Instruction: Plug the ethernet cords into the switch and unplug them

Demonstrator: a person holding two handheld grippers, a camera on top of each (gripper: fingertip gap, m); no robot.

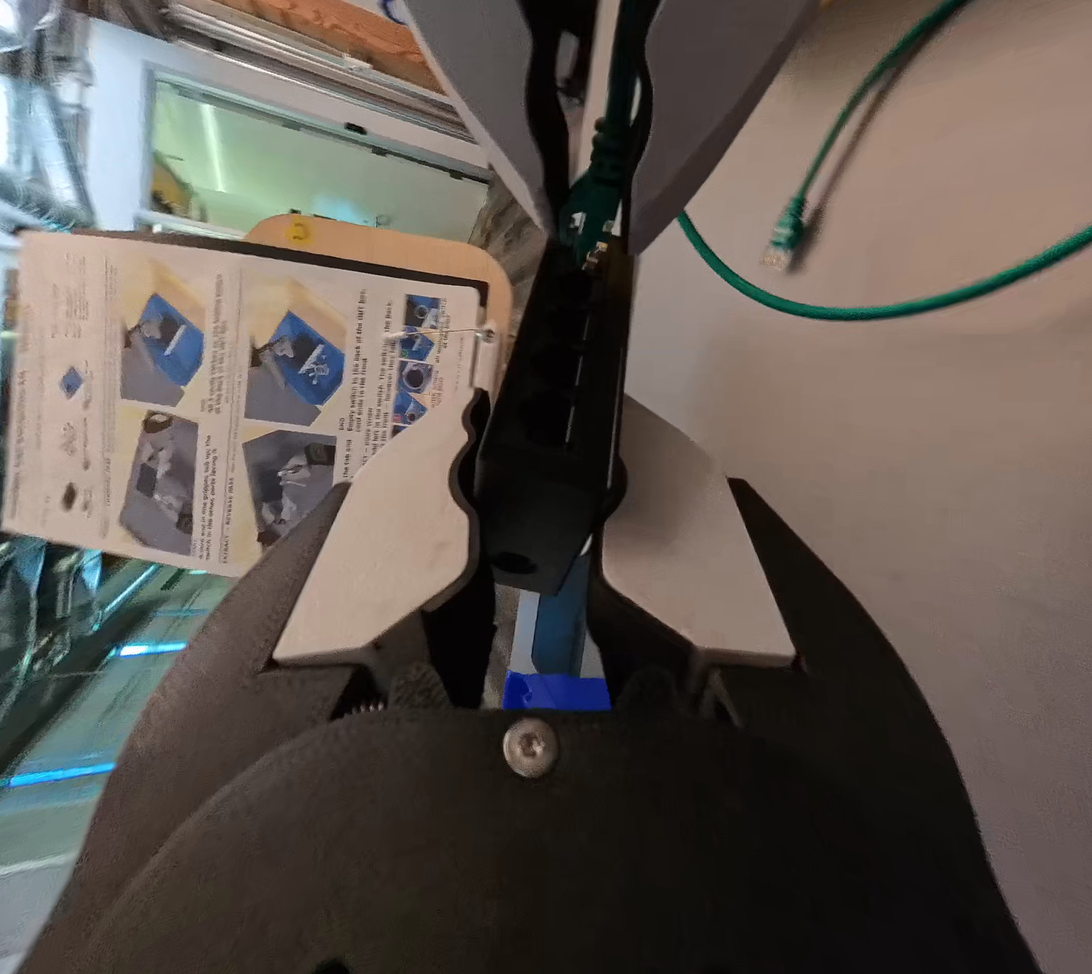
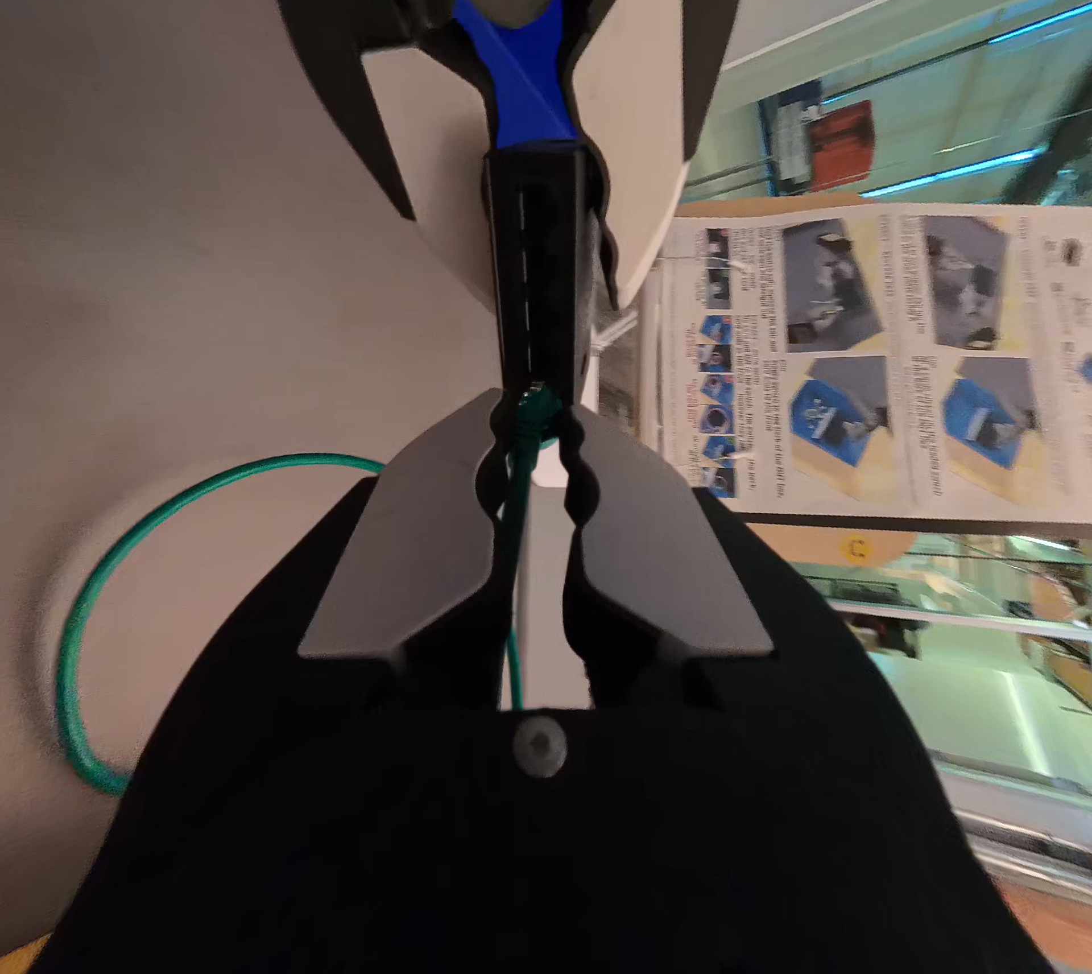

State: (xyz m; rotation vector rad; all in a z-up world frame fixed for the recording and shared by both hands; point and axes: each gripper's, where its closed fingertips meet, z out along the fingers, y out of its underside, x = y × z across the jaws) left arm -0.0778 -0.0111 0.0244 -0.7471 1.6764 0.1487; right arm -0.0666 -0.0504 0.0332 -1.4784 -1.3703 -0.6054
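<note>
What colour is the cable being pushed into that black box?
Green. The ethernet cord shows best in the right wrist view, at the switch.

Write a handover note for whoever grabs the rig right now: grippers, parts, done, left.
Left gripper: shut on the black switch, held in the air.
Right gripper: shut on the green ethernet cord just behind its plug, which sits at the end port of the switch; full seating cannot be told.
The cord's other plug hangs loose over the grey table.
Done: the plug brought to the port.
Left: confirm seating, fill the remaining ports, which look empty, then unplug.
</note>
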